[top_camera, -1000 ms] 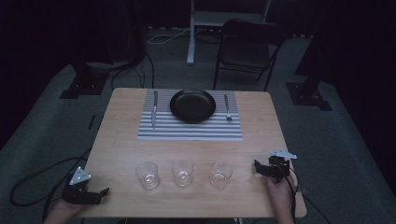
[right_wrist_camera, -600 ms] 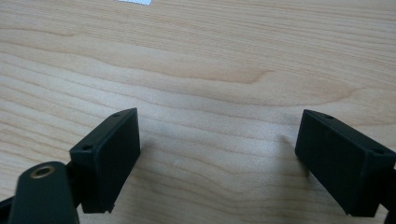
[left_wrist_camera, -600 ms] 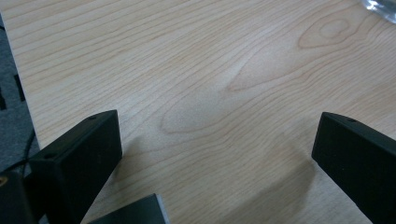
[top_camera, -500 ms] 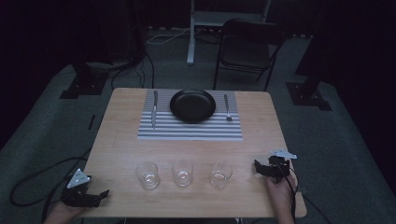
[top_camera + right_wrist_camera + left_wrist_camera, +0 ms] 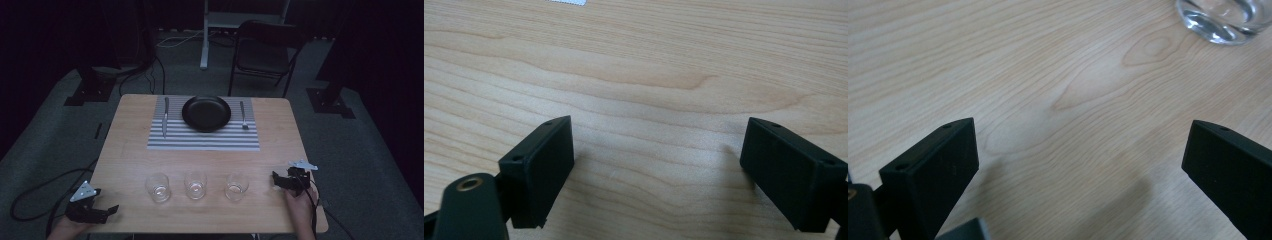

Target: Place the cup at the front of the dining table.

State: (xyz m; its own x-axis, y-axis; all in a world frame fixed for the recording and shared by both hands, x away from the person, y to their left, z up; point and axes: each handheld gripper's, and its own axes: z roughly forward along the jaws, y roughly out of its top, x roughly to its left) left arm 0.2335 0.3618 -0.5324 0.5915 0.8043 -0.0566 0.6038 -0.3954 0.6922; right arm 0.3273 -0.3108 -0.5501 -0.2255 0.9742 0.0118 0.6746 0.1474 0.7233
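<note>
Three empty clear glasses (image 5: 157, 187) (image 5: 195, 184) (image 5: 236, 186) stand in a row near the front of the wooden table (image 5: 130, 150). My left gripper (image 5: 107, 202) rests at the table's front left corner, pointing right toward the left glass (image 5: 1220, 20). Its jaws (image 5: 1083, 135) stand open; they have just been closing a little, with only bare wood between them. My right gripper (image 5: 275, 181) sits at the front right, pointing left toward the right glass. It is open (image 5: 659, 130) over bare wood, with nothing between the jaws.
A striped placemat (image 5: 200, 140) at the back holds a black plate (image 5: 206, 113), a knife (image 5: 165, 116) on its left and a fork (image 5: 243, 115) on its right. A folding chair (image 5: 265, 50) stands beyond the table. Cables trail on the floor.
</note>
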